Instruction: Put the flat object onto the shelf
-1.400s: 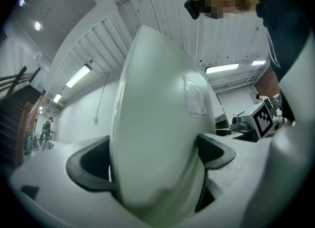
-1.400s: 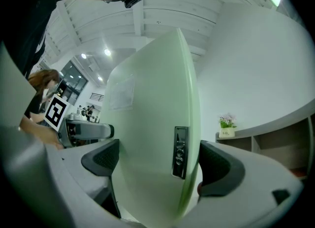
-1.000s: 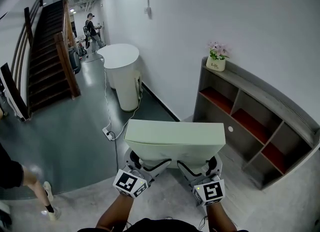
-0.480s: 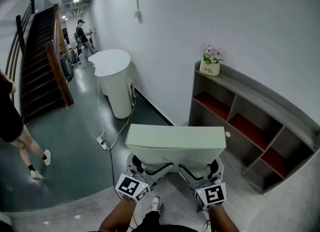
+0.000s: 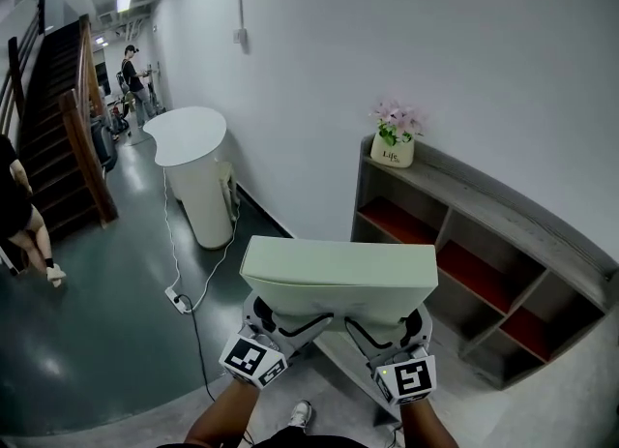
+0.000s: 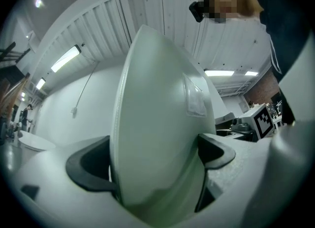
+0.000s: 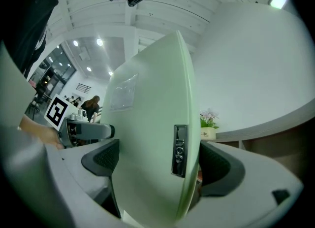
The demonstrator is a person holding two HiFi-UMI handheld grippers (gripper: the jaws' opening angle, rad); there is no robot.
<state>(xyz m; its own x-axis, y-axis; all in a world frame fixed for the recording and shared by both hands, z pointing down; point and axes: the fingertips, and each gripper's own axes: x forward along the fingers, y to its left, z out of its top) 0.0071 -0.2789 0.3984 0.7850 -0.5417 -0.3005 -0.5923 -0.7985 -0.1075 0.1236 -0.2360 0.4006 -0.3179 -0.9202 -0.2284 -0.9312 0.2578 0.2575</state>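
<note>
My left gripper and right gripper clamp the flat object; I'd carry it level toward the shelf.

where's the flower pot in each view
Head view: flower pot upper middle-right, on the left end of the shelf top, against the wall.
Left gripper view: not in it.
Right gripper view: flower pot small, right of centre, just past the edge of the flat object.
Shared landmark: the pale green flat object, central in all three views.
</note>
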